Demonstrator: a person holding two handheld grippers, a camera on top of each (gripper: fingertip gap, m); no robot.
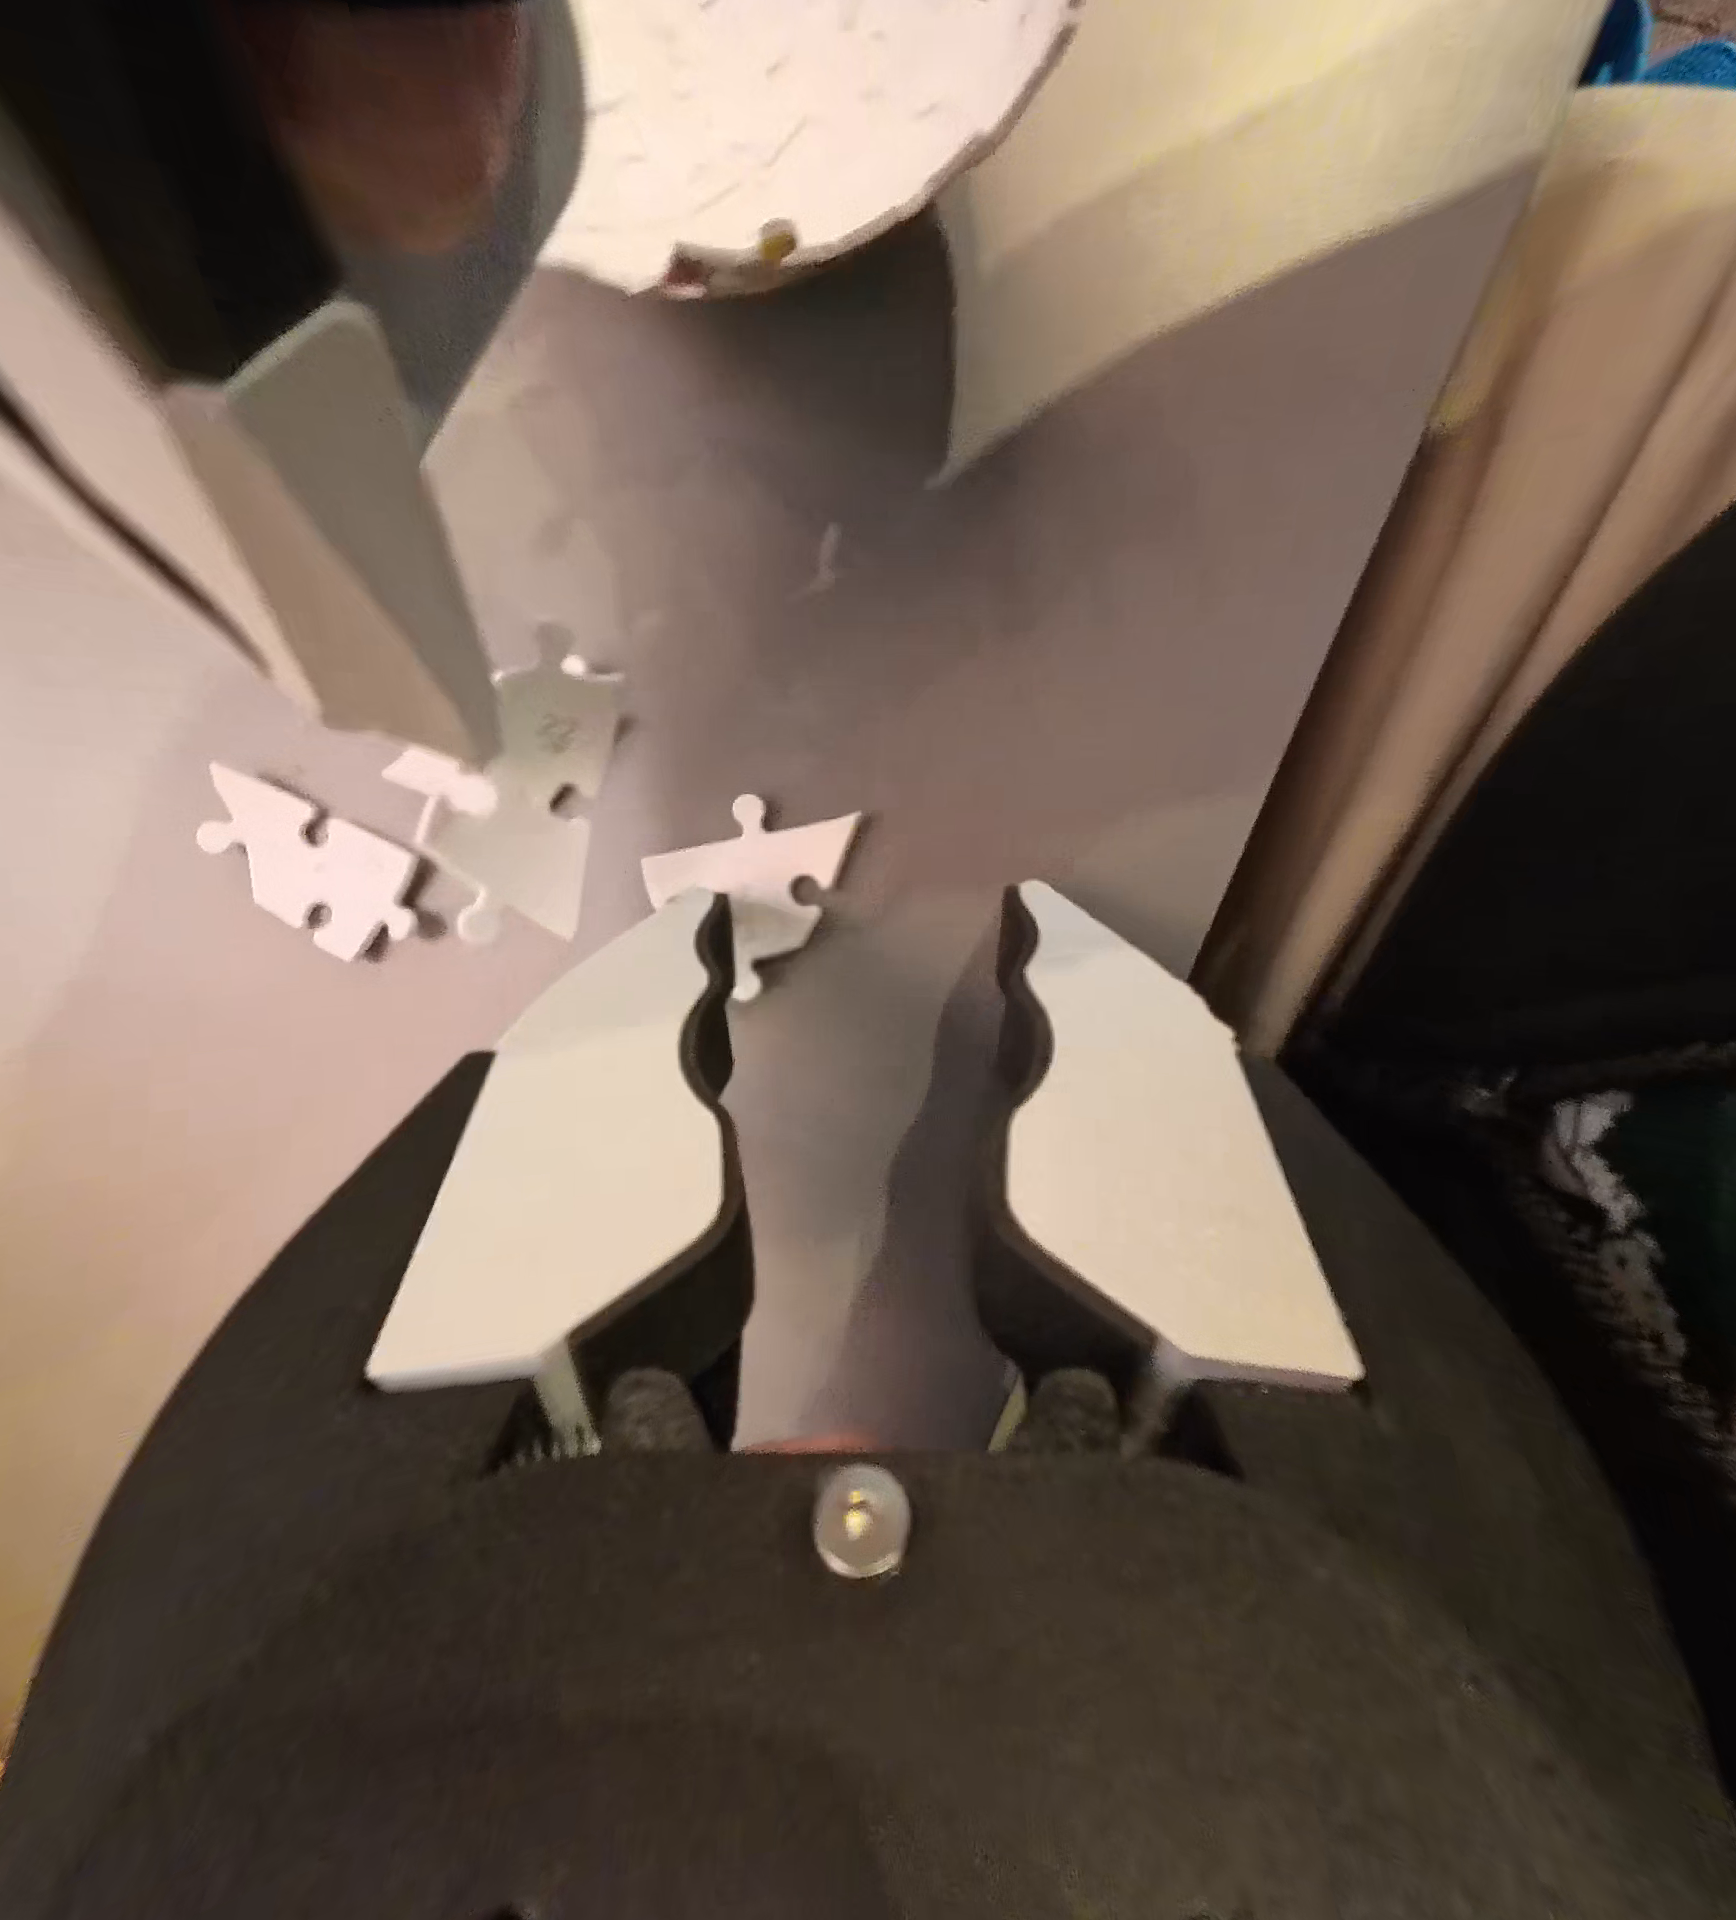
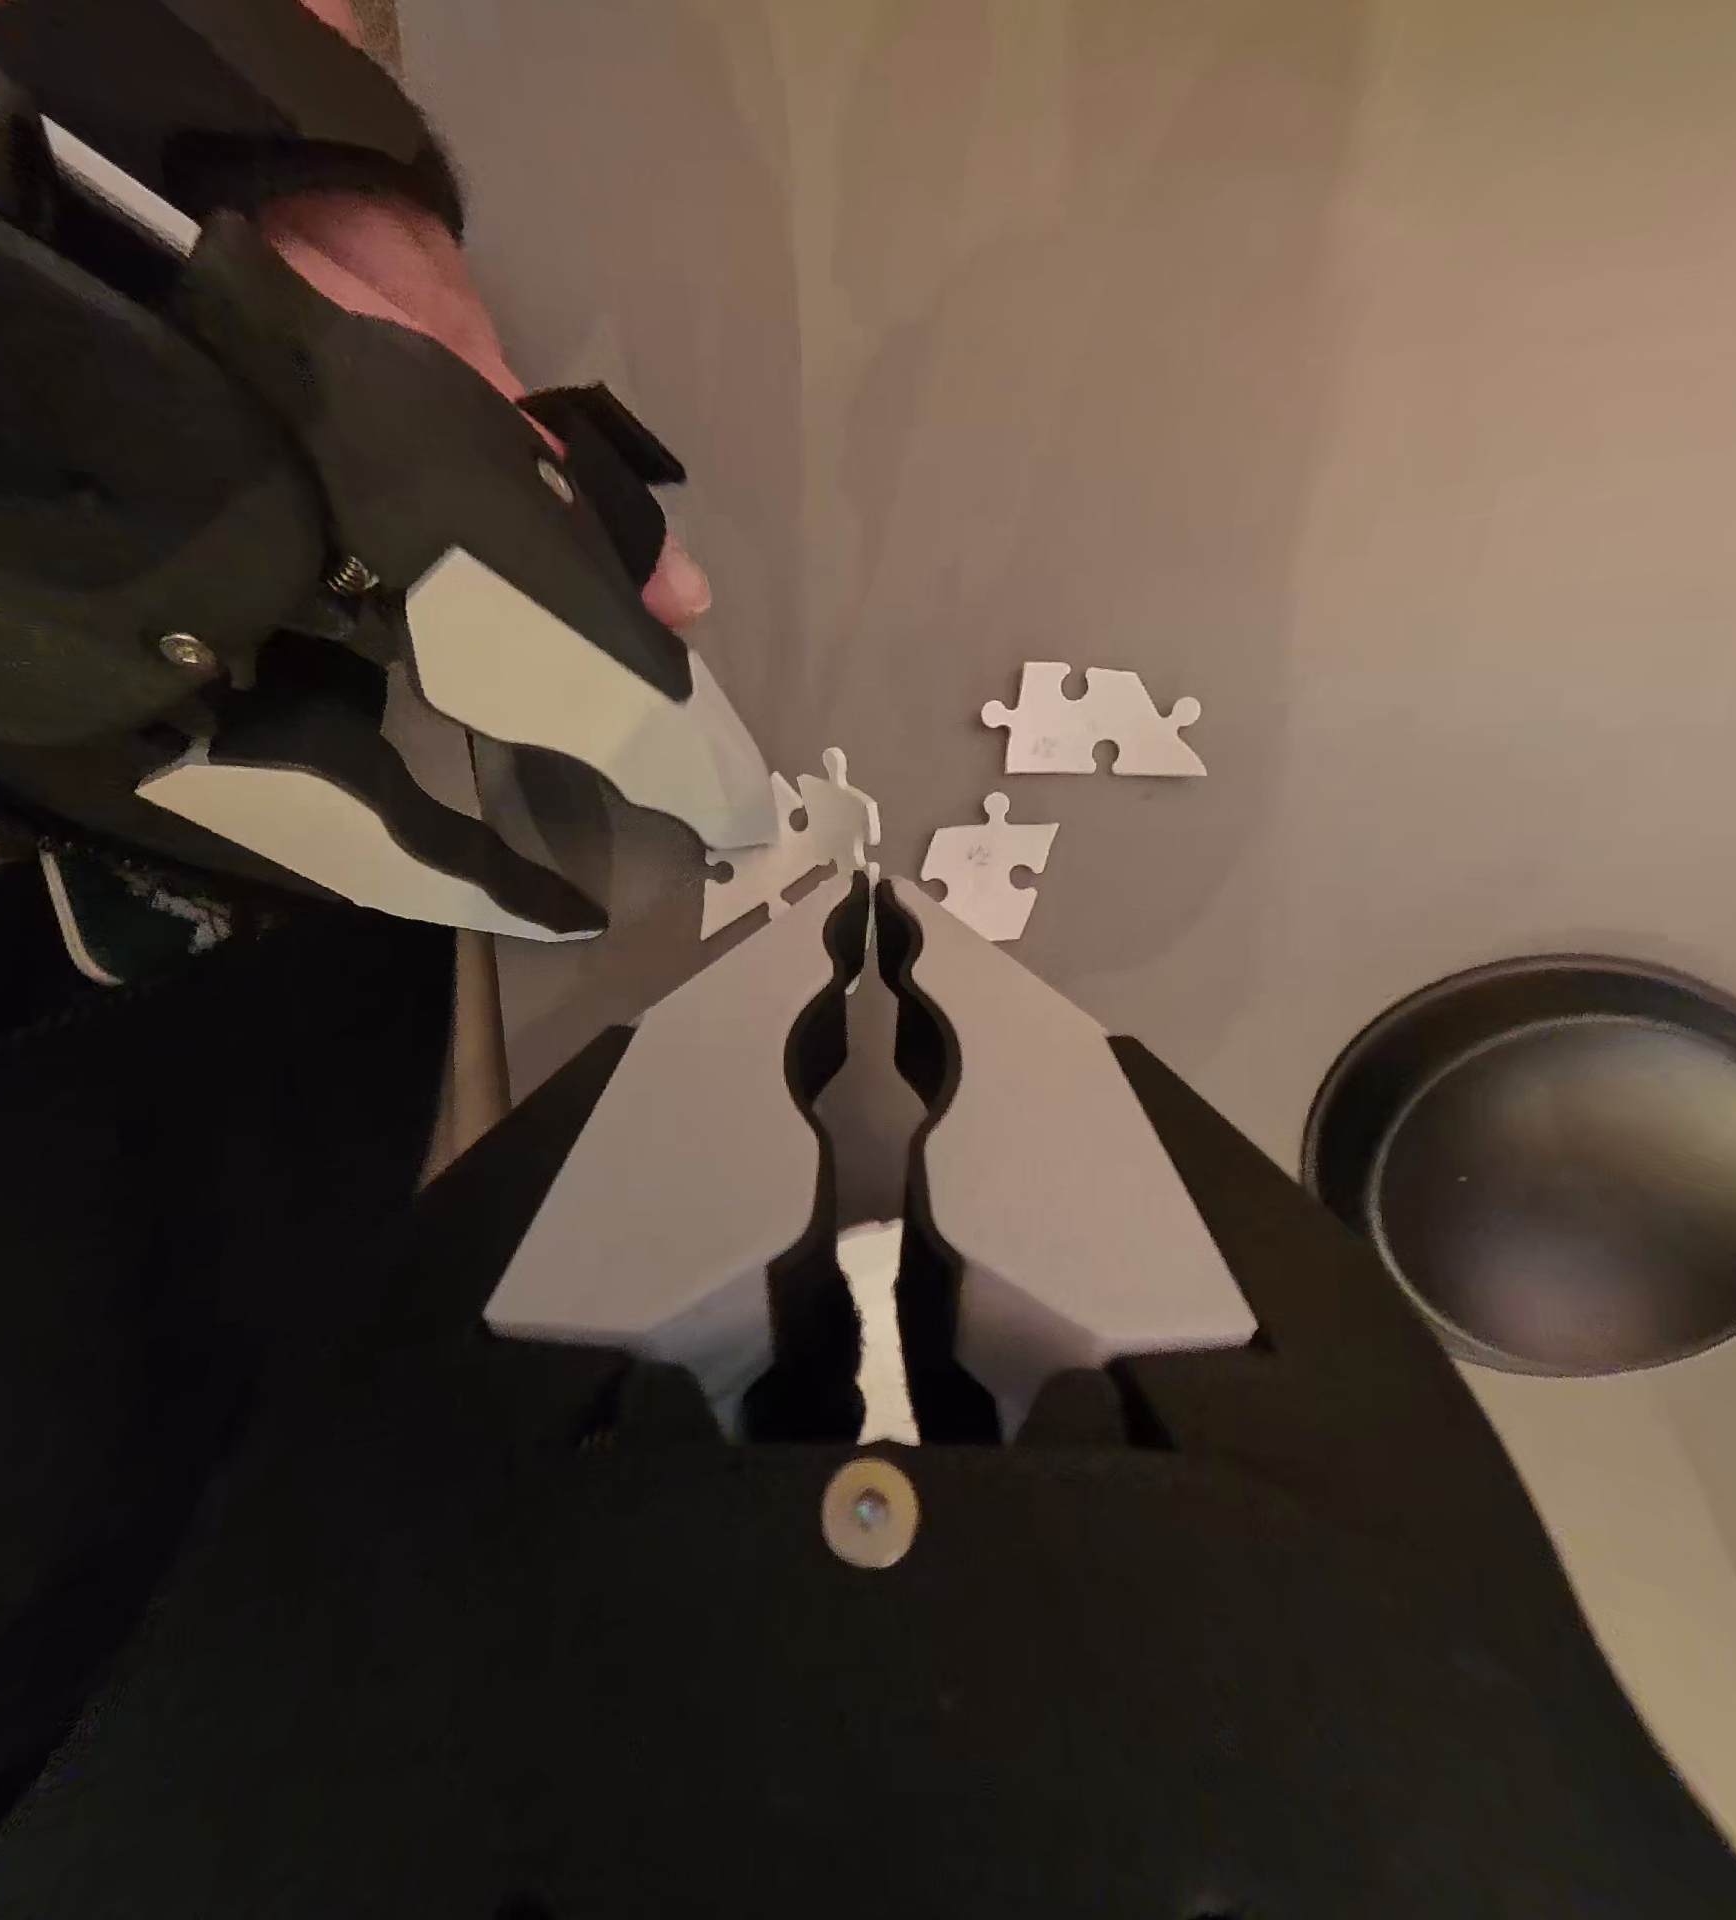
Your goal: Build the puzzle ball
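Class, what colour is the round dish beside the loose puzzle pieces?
Black; the round dish shows best in the right wrist view.

Four loose puzzle pieces (image 1: pixel 313 883), two grippers (image 1: pixel 864 935), one black dish (image 2: pixel 1570 1164).

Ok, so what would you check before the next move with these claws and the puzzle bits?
1. Right claw grips a piece: ok, it looks shut on the edge.
2. Left claw is ready to take something: ok, open and empty.
3. Loose piece sits between the left claw's fingers: not ok, it lies by one fingertip.
4. Ball is steady: cannot tell, only its blurred edge shows.
5. Held piece is clear of its neighbours: cannot tell.
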